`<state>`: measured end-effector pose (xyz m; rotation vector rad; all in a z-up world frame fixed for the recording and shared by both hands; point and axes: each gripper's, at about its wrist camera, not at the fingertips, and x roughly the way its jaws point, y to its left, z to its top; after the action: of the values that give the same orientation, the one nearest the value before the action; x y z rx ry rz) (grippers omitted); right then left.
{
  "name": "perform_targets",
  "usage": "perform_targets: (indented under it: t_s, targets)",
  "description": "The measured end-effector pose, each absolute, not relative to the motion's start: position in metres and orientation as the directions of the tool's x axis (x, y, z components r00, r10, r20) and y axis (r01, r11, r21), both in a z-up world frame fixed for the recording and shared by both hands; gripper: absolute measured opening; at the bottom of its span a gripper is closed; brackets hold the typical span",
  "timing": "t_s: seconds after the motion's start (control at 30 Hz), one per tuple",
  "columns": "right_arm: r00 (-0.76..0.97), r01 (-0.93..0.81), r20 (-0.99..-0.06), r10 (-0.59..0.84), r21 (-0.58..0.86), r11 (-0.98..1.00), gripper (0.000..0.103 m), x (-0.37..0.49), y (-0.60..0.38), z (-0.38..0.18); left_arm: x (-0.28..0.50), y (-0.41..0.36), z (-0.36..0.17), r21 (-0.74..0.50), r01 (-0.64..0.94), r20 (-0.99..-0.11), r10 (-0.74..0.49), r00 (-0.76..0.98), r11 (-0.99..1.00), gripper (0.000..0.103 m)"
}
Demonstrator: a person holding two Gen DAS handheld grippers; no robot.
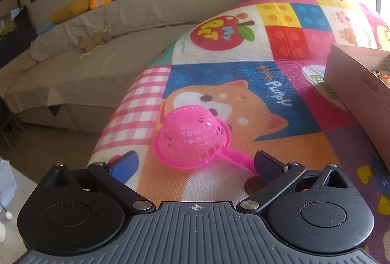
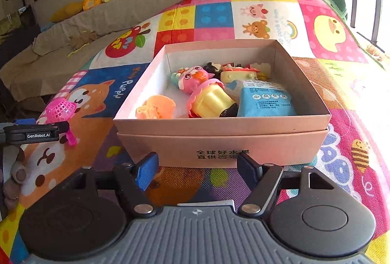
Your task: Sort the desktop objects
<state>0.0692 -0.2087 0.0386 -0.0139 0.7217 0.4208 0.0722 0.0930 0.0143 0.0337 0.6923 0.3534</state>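
A pink toy strainer (image 1: 192, 139) lies upside down on the colourful play mat (image 1: 280, 49), just ahead of the left claw (image 1: 195, 163), whose jaws gape empty. Rightward, the cardboard box (image 2: 219, 139) holds a pink doll (image 2: 199, 88), an orange toy (image 2: 156, 107) and perhaps a wipes packet (image 2: 264, 100); the right claw (image 2: 197, 170) stands released before it.

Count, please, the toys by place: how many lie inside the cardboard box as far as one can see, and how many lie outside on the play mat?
Inside the cardboard box: at least 4 clear items: pink doll, orange toy, blue packet, cream toy; more behind, unclear.
On the play mat: 1, the pink strainer.
Total: at least 5.
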Motion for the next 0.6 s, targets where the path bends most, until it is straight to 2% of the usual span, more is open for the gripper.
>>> perform_targets:
  t_s: [0.03, 0.17, 0.23, 0.33, 0.47, 0.6]
  targets:
    - [0.687, -0.372, -0.632, 0.360, 0.119, 0.920, 0.073, 0.064, -0.213, 0.040, 0.072, 0.095, 0.016, 0.137, -0.320, -0.617, 0.333, 0.713, 0.937, 0.103]
    - [0.764, -0.317, -0.581, 0.281, 0.041, 0.947, 0.093, 0.035, -0.236, 0.041, 0.075, 0.110, 0.020, 0.065, -0.410, -0.618, 0.359, 0.699, 0.910, 0.103]
    - [0.776, -0.289, -0.578, 0.252, 0.028, 0.957, 0.096, 0.024, -0.248, 0.036, 0.082, 0.115, 0.017, 0.038, -0.425, -0.635, 0.350, 0.689, 0.904, 0.103]
    - [0.780, -0.243, -0.586, 0.220, 0.042, 0.969, 0.097, 0.015, -0.263, 0.027, 0.098, 0.113, 0.009, 0.061, -0.426, -0.650, 0.360, 0.669, 0.903, 0.103]
    - [0.774, -0.181, -0.600, 0.202, 0.095, 0.979, 0.099, 0.019, -0.273, 0.019, 0.109, 0.094, 0.005, 0.120, -0.353, -0.643, 0.344, 0.684, 0.928, 0.103]
    - [0.769, -0.182, -0.602, 0.214, 0.115, 0.977, 0.103, 0.020, -0.276, 0.017, 0.099, 0.060, 0.004, 0.192, -0.186, -0.620, 0.266, 0.738, 0.964, 0.103]
